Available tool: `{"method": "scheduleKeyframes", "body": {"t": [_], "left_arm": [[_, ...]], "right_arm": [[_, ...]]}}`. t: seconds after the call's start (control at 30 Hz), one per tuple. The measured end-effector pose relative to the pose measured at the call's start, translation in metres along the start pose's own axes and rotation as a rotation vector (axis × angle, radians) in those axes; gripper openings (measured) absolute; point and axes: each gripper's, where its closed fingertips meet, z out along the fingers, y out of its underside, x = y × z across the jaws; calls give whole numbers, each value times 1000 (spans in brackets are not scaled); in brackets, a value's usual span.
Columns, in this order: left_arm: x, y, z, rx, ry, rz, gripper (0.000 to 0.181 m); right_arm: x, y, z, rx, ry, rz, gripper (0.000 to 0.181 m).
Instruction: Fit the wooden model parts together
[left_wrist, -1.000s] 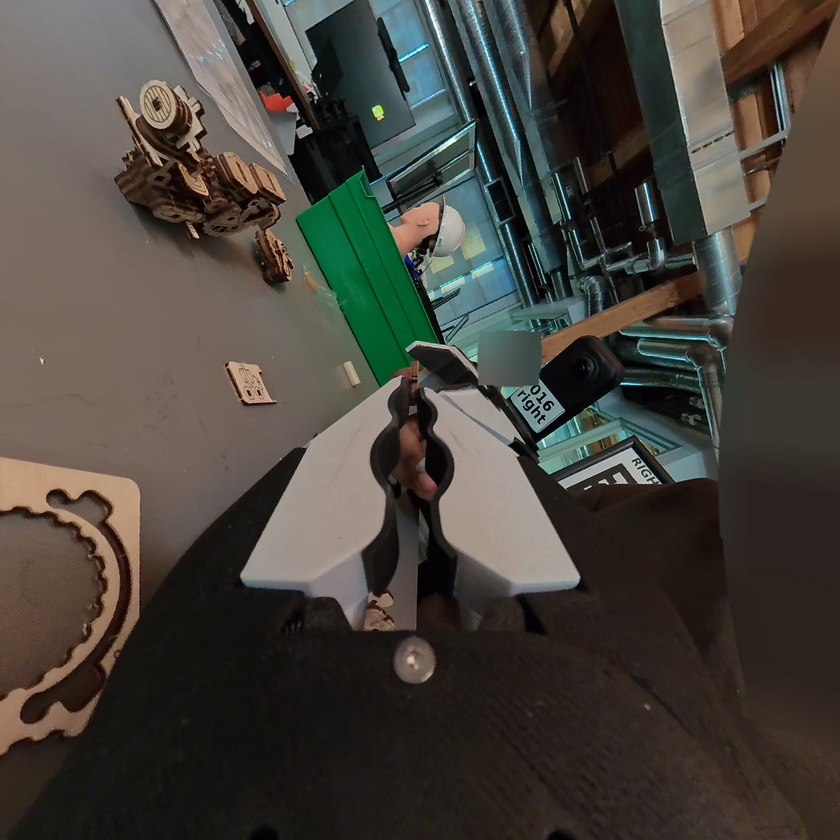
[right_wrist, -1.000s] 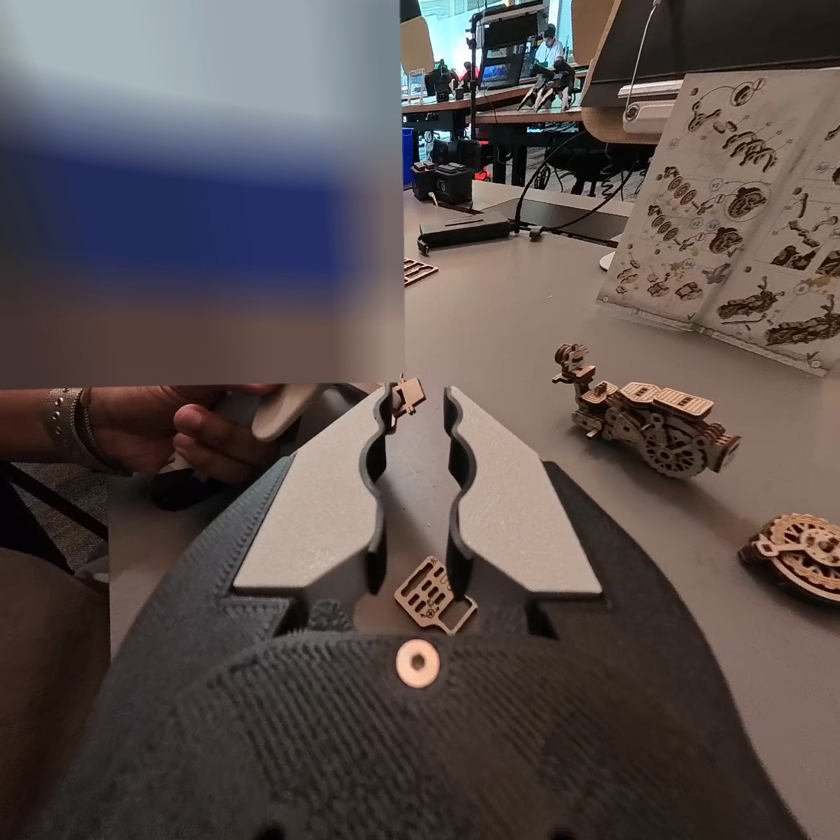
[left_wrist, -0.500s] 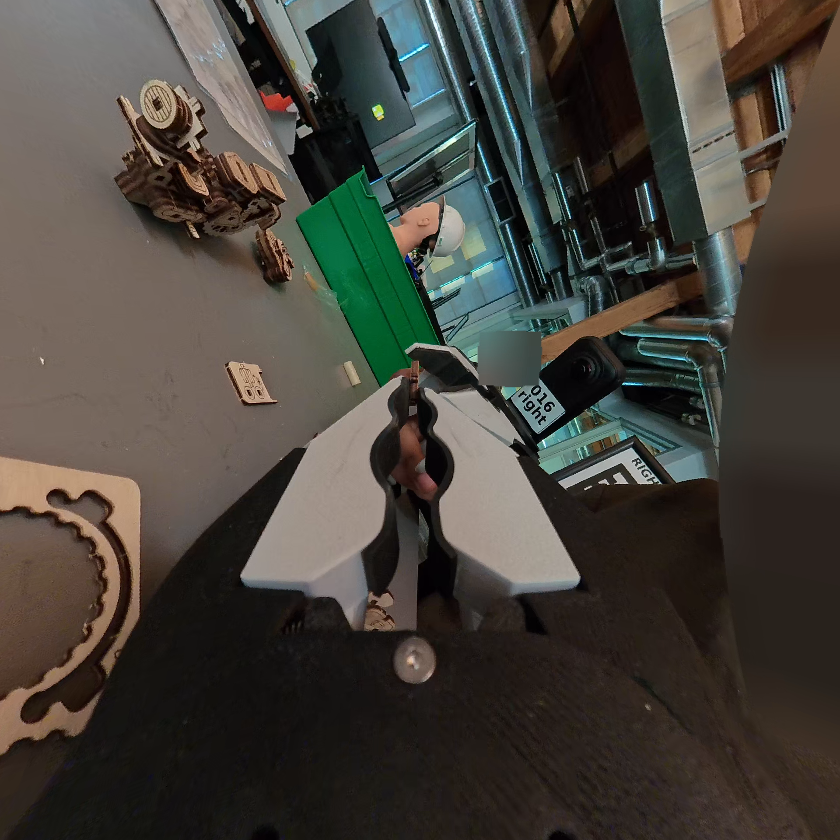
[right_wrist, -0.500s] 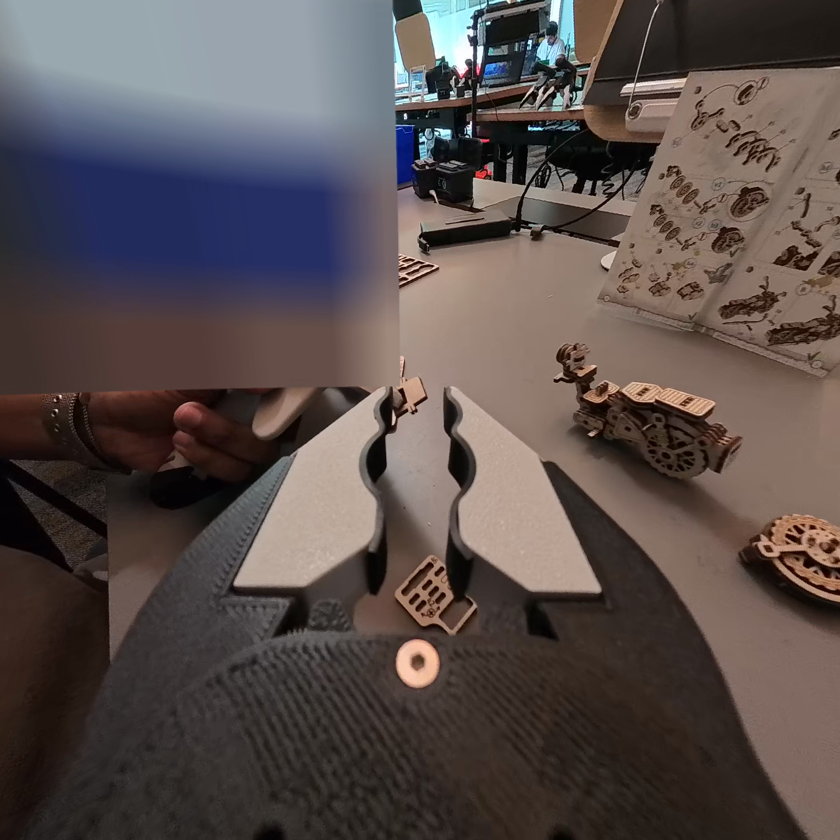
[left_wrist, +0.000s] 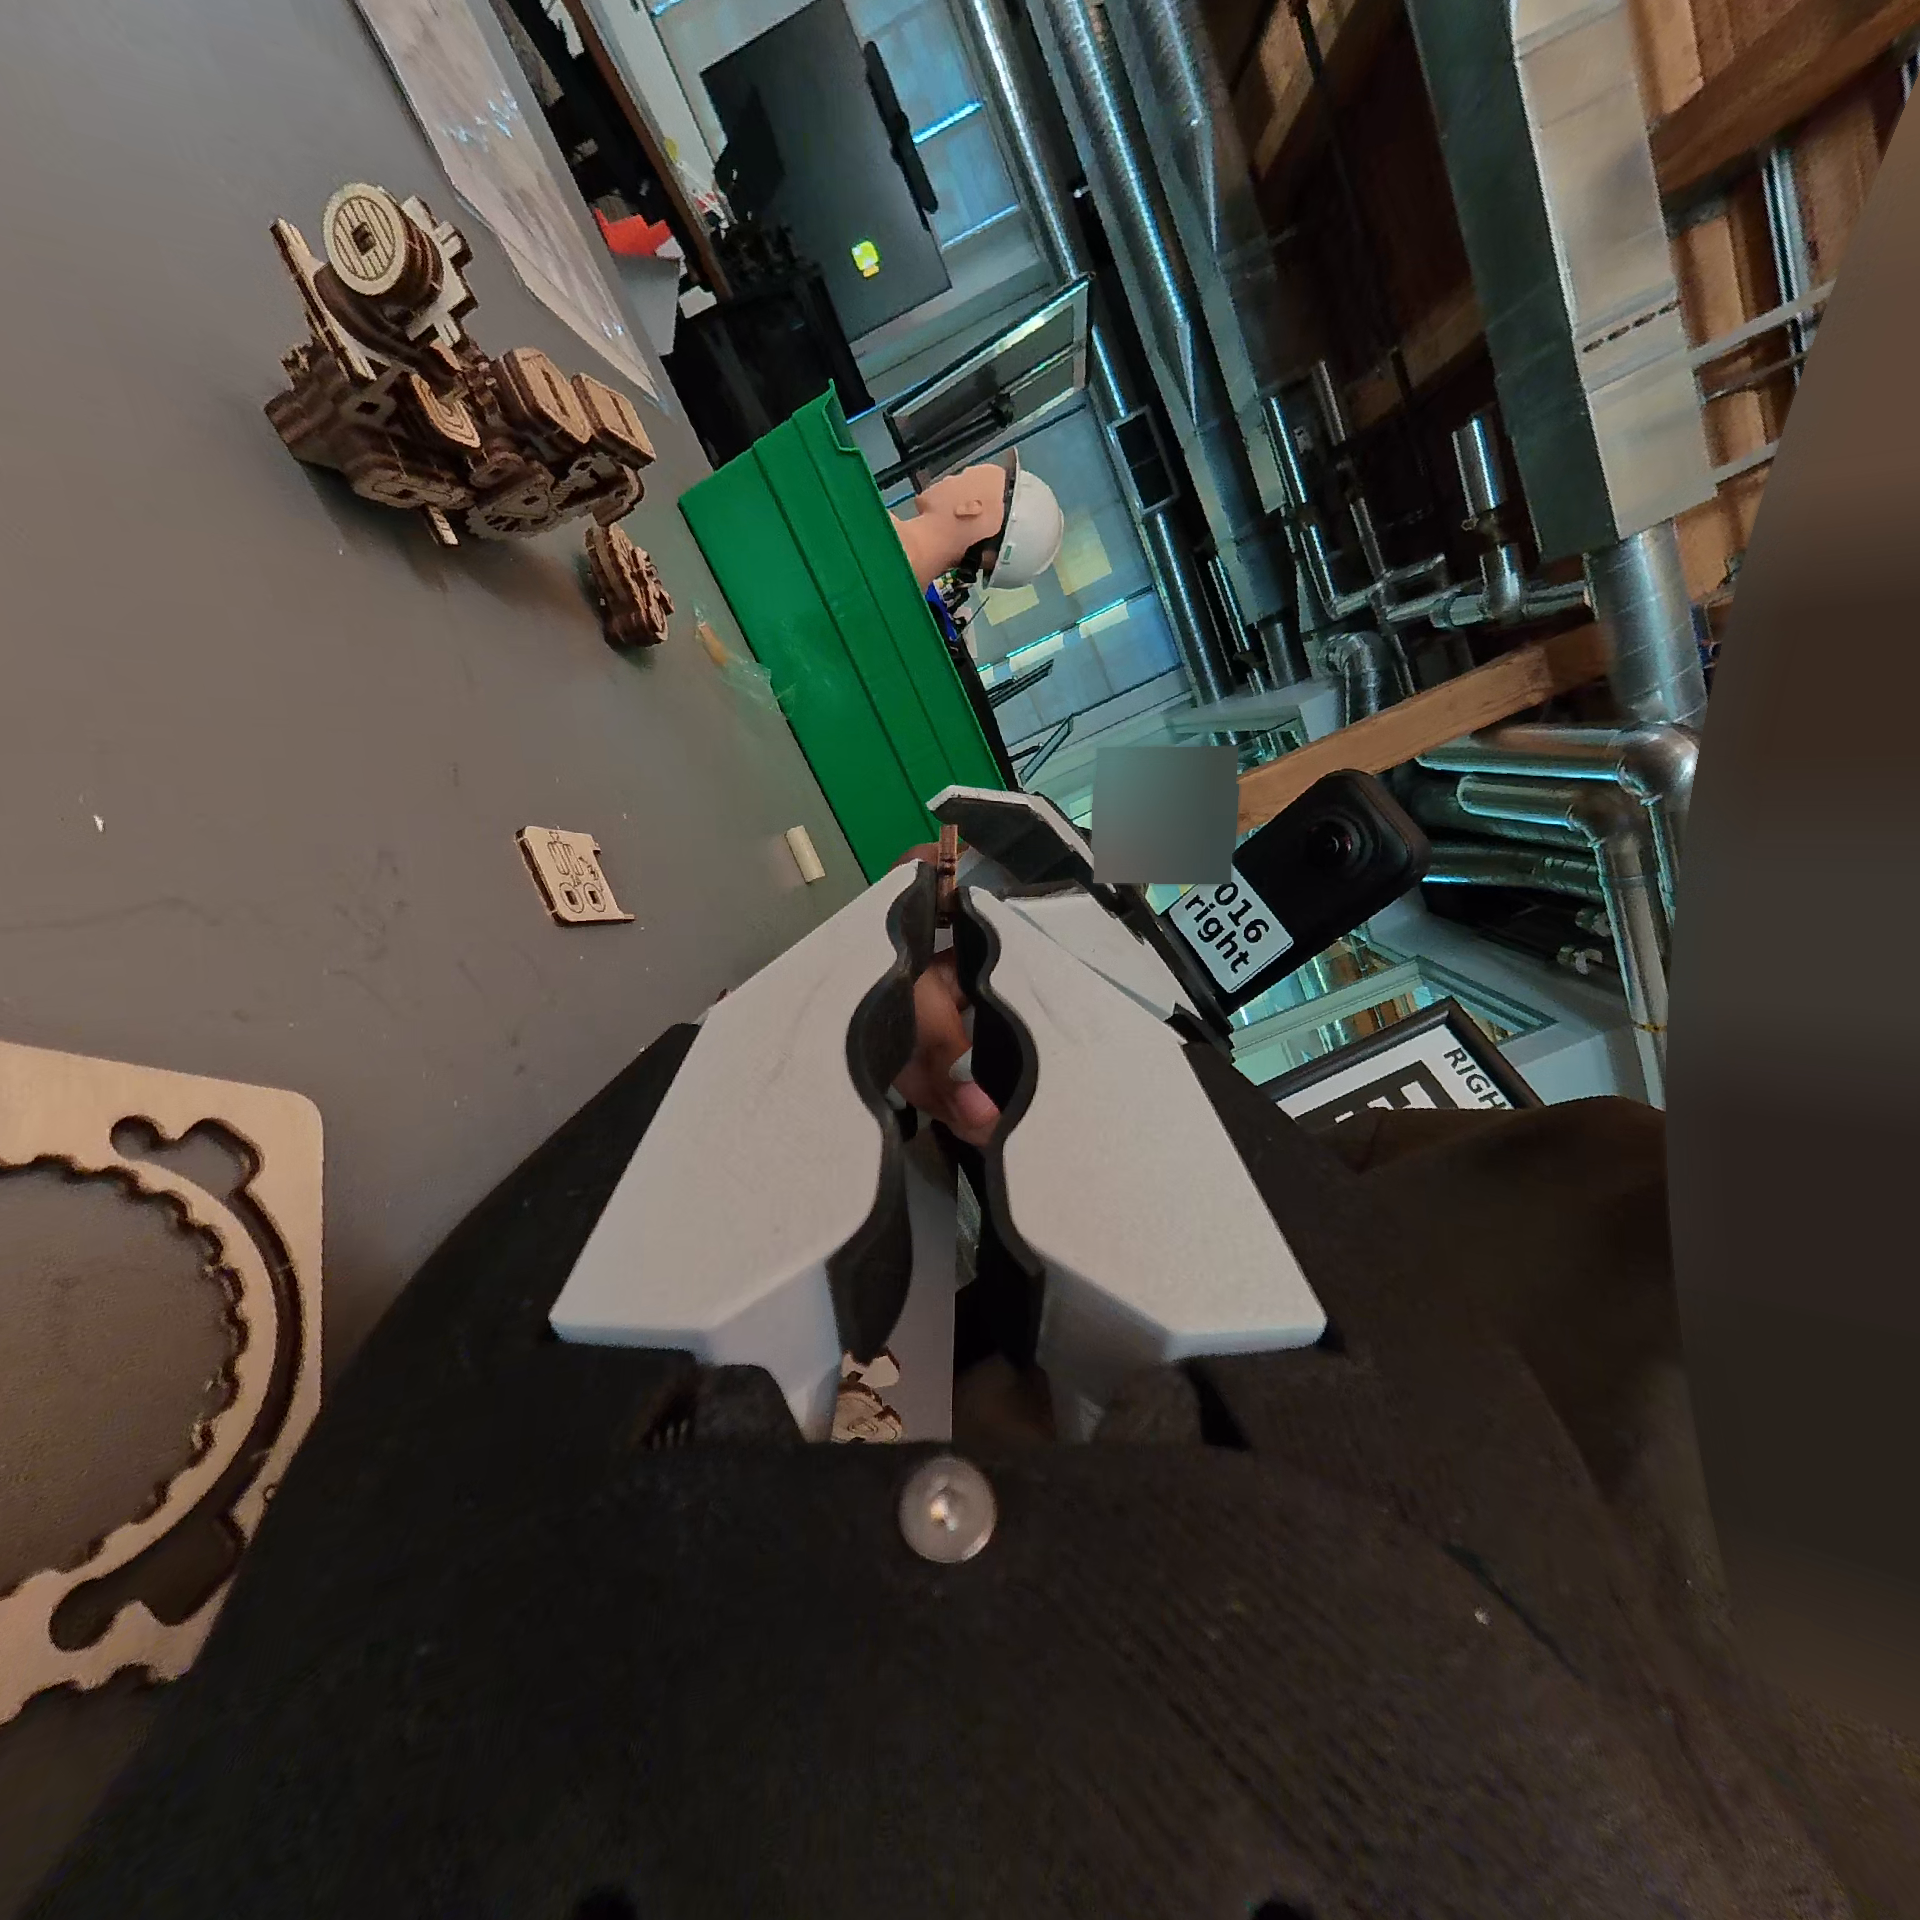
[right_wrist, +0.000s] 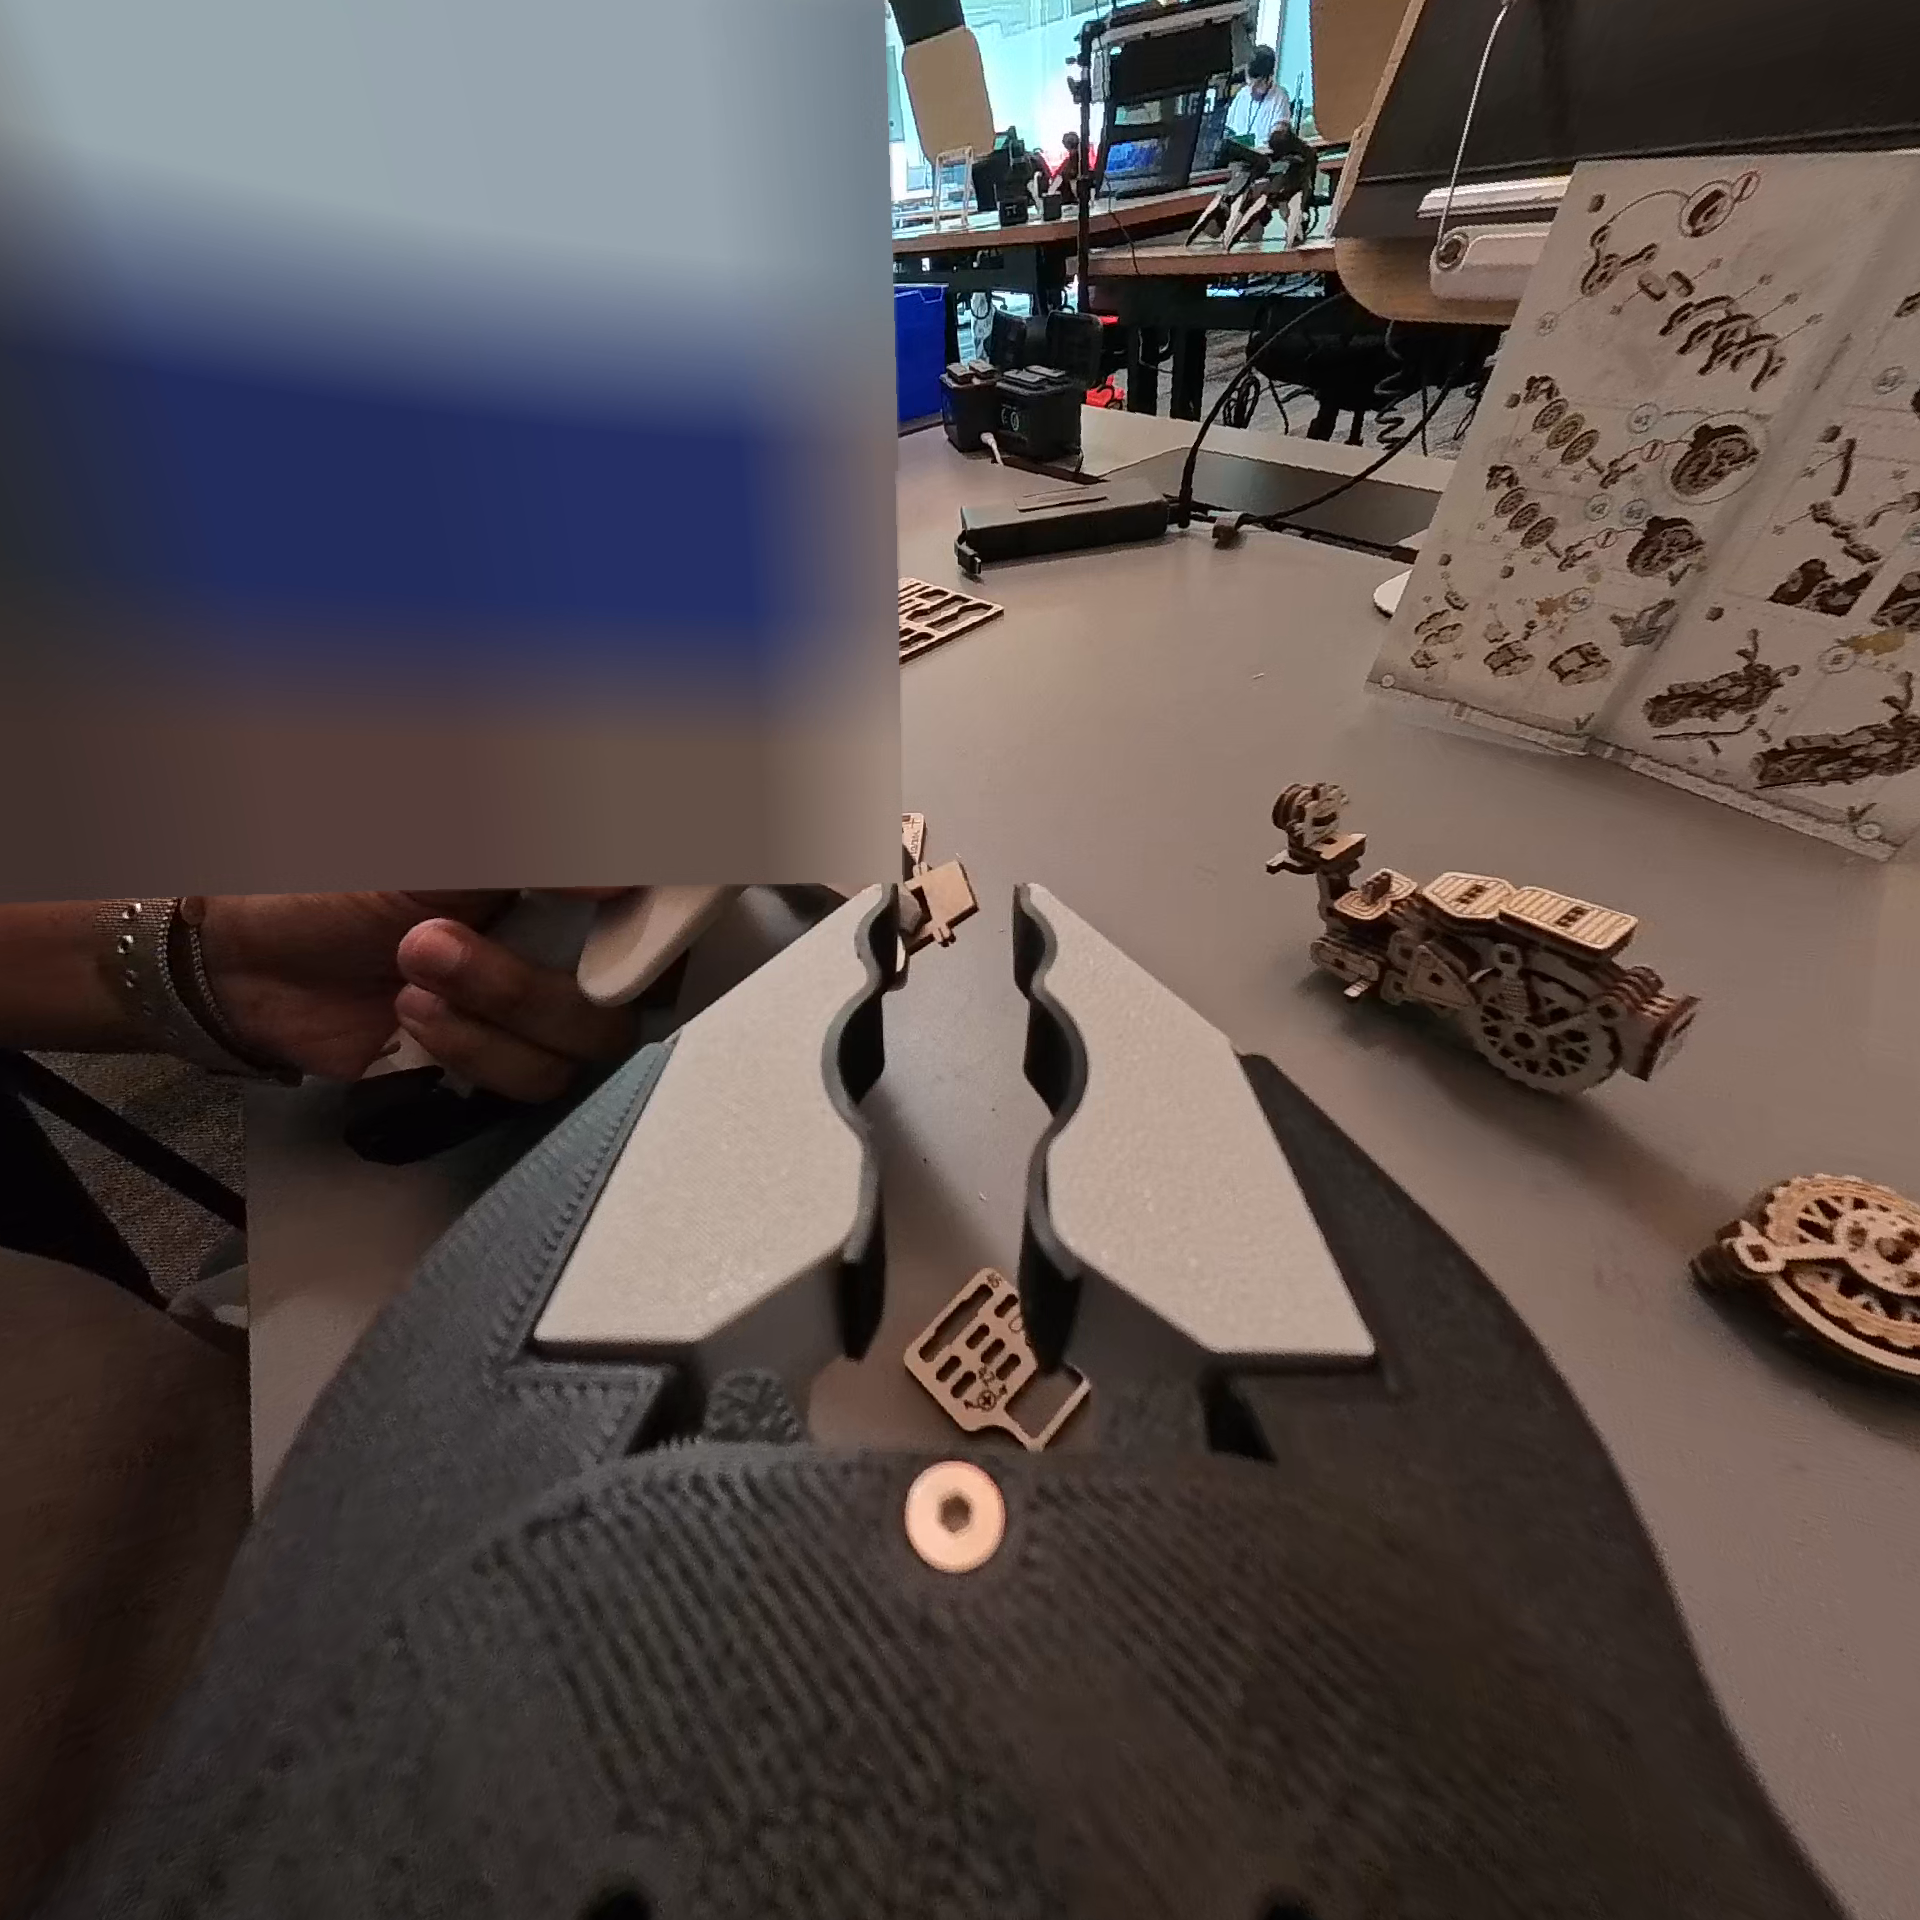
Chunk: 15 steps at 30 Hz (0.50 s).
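My left gripper (left_wrist: 943, 902) is shut on a small thin wooden part (left_wrist: 945, 864) that sticks out past its tips, held above the grey table (left_wrist: 260, 727). In the right wrist view this part (right_wrist: 940, 896) sits just inside the left fingertip of my right gripper (right_wrist: 956, 912), which is open and empty; whether it touches the finger is unclear. A small flat slotted wooden piece (right_wrist: 982, 1369) lies on the table between the right fingers, near their base. The partly built wooden motorcycle (right_wrist: 1475, 982) stands to the right, and a loose wooden wheel (right_wrist: 1829, 1268) lies nearer.
A propped instruction sheet (right_wrist: 1714, 468) stands behind the motorcycle. A green bin (left_wrist: 831, 644) lies at the table's far side. A cut-out wooden sheet (left_wrist: 156, 1351) lies by the left gripper. A person's hand (right_wrist: 468, 987) holds the left gripper's handle. Another wooden sheet (right_wrist: 945, 613) lies farther back. Less than 4 cm separates the two grippers' tips. The left tips stand about 9 centimetres off the small flat slotted wooden piece (right_wrist: 982, 1369). It is some 12 centimetres from my right tips to the partly built wooden motorcycle (right_wrist: 1475, 982). It turns up in the left wrist view (left_wrist: 534, 480) as well.
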Motion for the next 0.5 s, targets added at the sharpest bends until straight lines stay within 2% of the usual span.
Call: {"method": "scheduleKeyframes", "body": {"t": [0.5], "left_arm": [[0, 0, 0, 1, -2, -4, 1]], "right_arm": [[0, -1, -1, 4, -2, -5, 20]]}}
